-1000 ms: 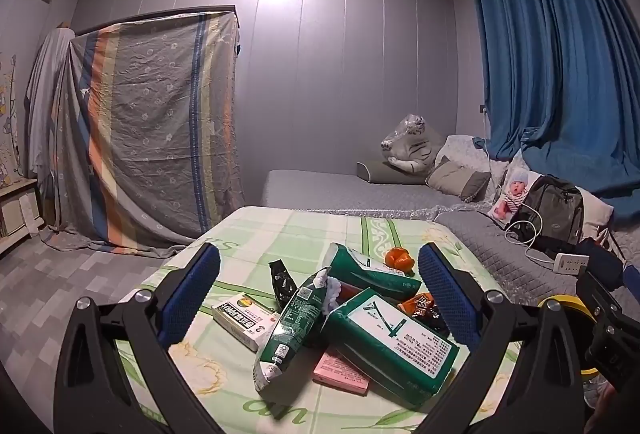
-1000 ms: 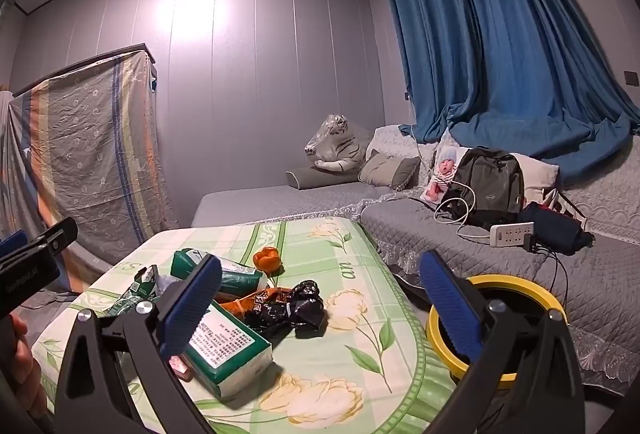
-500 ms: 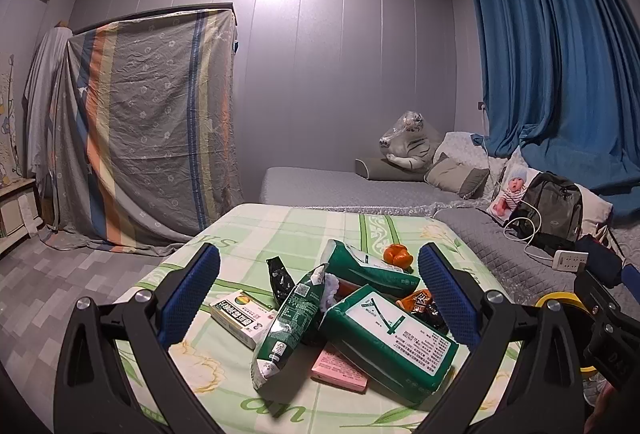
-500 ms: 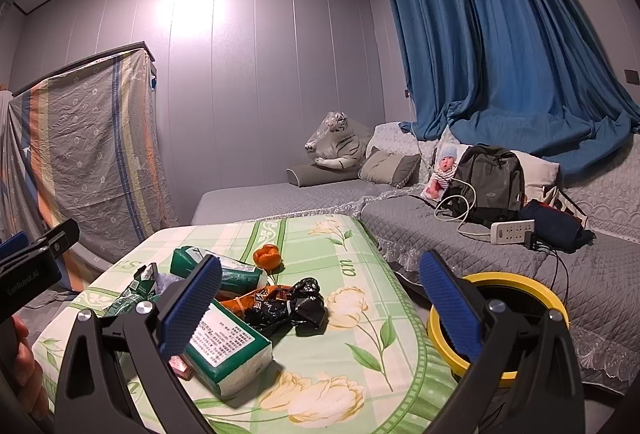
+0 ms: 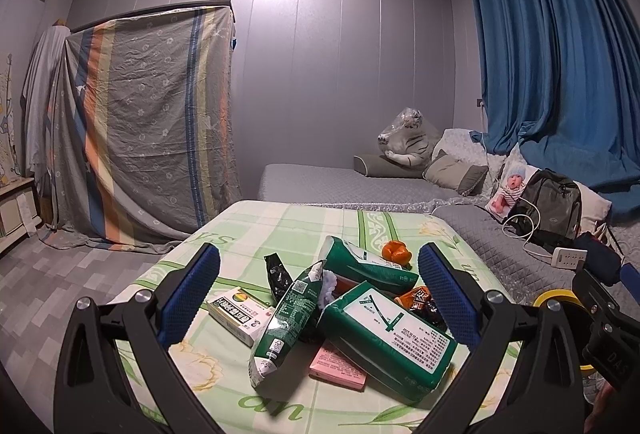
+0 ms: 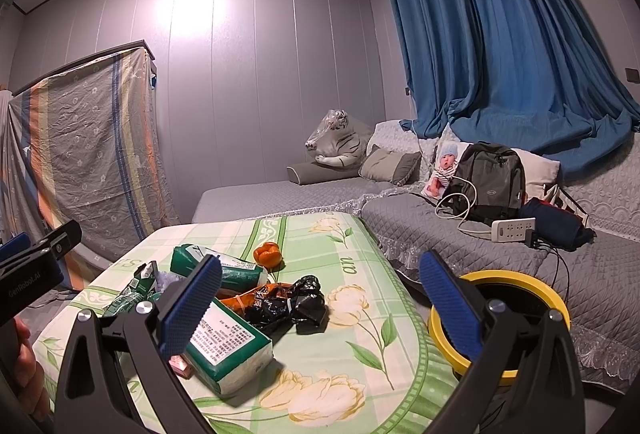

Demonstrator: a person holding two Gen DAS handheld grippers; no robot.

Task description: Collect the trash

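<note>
Both jaws wide, empty — left gripper, right gripper; crinkly black wrapper beside the yellow bin — light, slippery, best pinched mid-crumple.

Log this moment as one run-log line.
stage: approach | left claw: open, above trash pile | right claw: open, empty | yellow-rimmed bin: beside table | collected: nothing visible

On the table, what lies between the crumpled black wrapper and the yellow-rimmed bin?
Nothing lies there. In the right wrist view, only bare flowered tablecloth stretches from the black wrapper to the table edge, with the yellow-rimmed bin just beyond it.
</note>
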